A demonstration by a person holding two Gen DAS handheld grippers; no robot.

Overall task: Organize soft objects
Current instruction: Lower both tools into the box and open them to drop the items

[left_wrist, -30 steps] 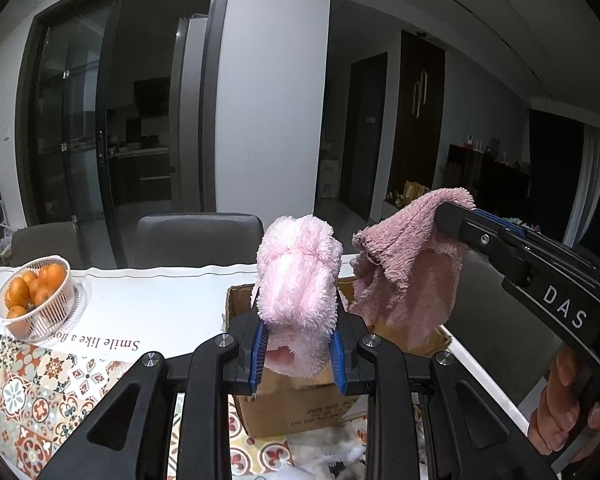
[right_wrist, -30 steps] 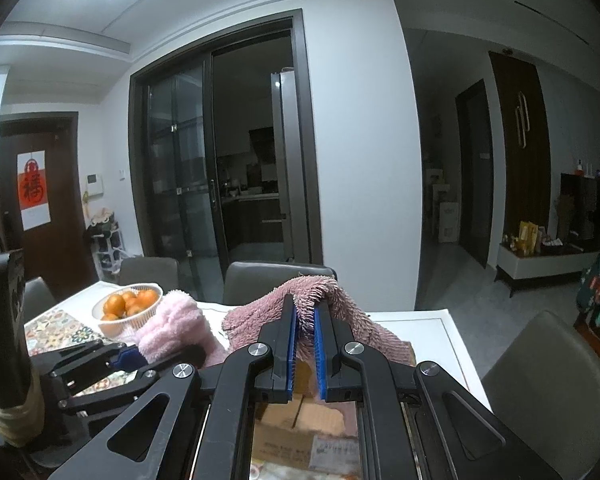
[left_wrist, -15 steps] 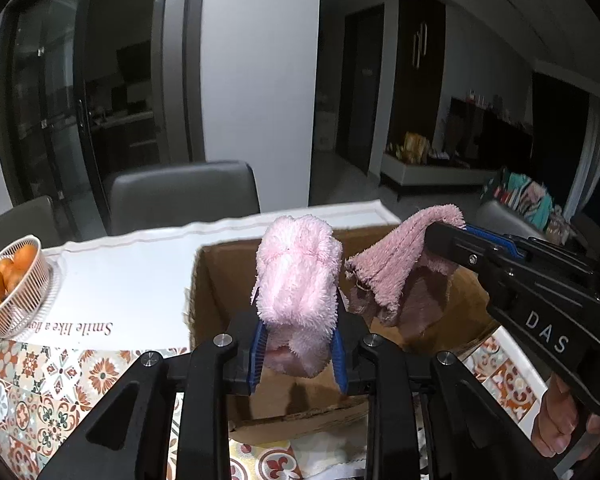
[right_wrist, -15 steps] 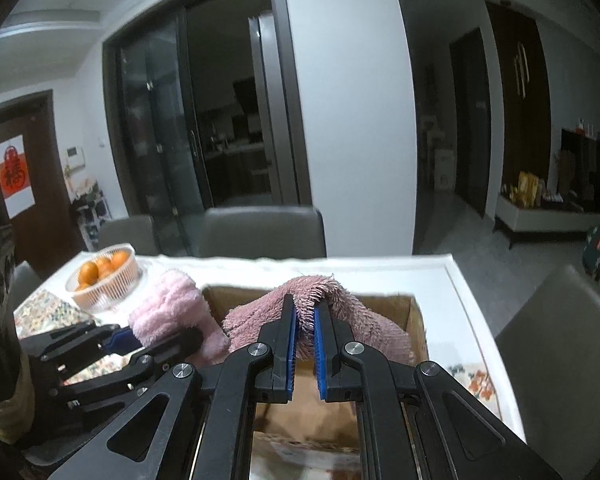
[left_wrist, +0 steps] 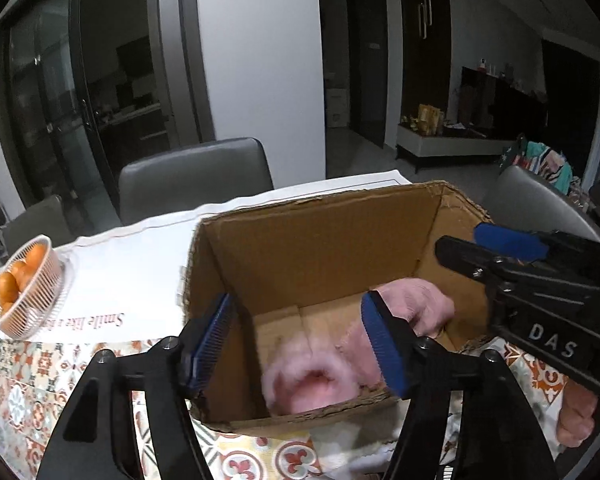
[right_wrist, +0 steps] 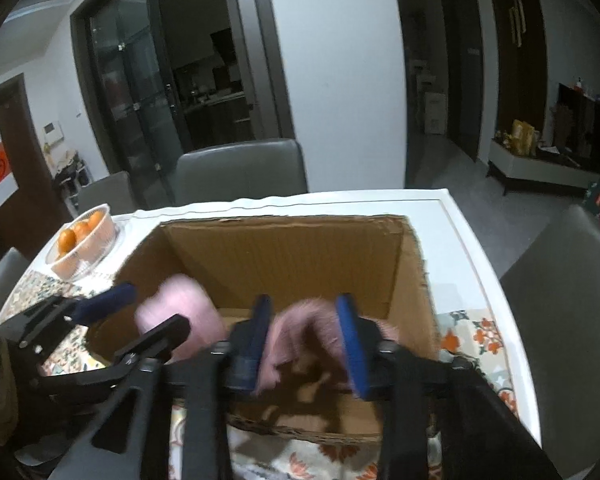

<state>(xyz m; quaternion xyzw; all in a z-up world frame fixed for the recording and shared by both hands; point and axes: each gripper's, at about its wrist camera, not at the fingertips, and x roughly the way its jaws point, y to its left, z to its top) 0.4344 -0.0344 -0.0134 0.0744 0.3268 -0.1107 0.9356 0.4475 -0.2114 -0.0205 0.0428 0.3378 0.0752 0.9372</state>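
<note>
Left wrist view: left claw point(left_wrist: 300, 344) opening, pink plush point(left_wrist: 312, 380) now loose in box point(left_wrist: 320, 236).

Both grippers angle downward, side by side. Left gripper point(left_wrist: 300, 340): jaws opening, blue pads point(left_wrist: 210, 336) spread wide and touching nothing. Right gripper point(right_wrist: 306, 344): jaws opening, pads point(right_wrist: 350, 344) parted, gripping nothing; in the left view its black body crosses from the right, with a hand point(left_wrist: 580, 416) on its grip.
</note>
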